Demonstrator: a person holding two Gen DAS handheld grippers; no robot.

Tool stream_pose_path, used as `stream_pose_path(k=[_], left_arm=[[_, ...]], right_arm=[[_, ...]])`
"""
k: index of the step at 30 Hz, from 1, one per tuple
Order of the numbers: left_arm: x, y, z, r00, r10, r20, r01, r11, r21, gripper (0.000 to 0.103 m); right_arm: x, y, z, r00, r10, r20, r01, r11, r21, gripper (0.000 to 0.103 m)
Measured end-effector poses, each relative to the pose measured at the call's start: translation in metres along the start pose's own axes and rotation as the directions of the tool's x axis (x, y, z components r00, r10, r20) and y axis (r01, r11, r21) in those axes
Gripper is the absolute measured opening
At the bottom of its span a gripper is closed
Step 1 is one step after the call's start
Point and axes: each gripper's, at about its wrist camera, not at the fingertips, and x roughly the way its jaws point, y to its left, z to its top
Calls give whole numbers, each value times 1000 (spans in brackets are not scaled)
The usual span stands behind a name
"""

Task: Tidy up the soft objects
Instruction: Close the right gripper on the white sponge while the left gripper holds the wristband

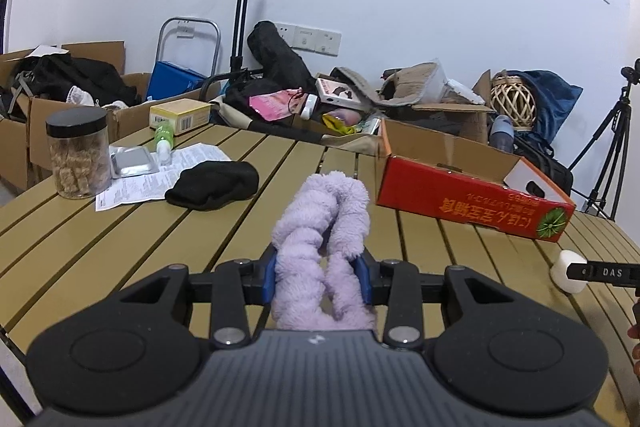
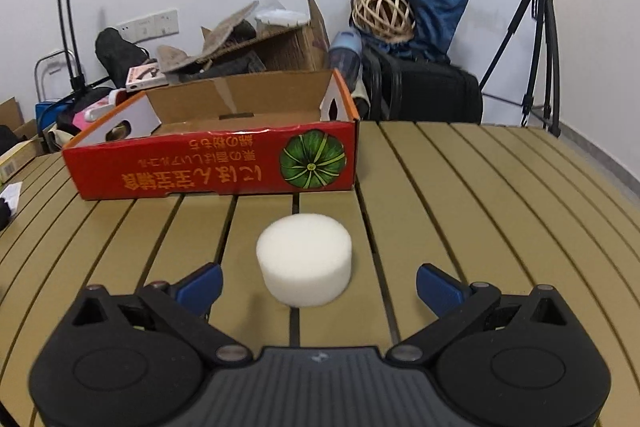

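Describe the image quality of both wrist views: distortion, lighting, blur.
Left wrist view: fisheye bends the tan slatted table and darkens the corners; soft even light, and the fluffy lilac twisted cloth looks sharp. Right wrist view: the same curved slats; the white foam cylinder casts only a faint shadow; the red cardboard box is slightly soft.

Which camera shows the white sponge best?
The right wrist view. The sponge sits whole and centred on the table, just ahead of the open right hand-held gripper. The left wrist view catches only part of it at the right edge, partly hidden behind a gripper finger.
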Motion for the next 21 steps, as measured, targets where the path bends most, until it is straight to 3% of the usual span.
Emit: stream_pose_path(k=[5, 10, 13, 21], left_arm=[[6, 3, -1, 1000, 5, -14, -5, 1000, 0, 38], [9, 2, -1, 1000, 5, -17, -5, 1000, 3, 38], [9, 1, -1, 1000, 5, -19, -5, 1000, 2, 38], [4, -1, 2, 1000, -4, -15, 4, 1000, 6, 38]], right_arm=[[22, 3, 5, 999, -16, -41, 16, 1000, 8, 101], [33, 9, 7, 998, -11, -64, 9, 1000, -23, 80], [34, 13, 8, 998, -3, -68, 0, 999, -38, 58], [23, 15, 10, 999, 6, -52, -9, 999, -42, 56]])
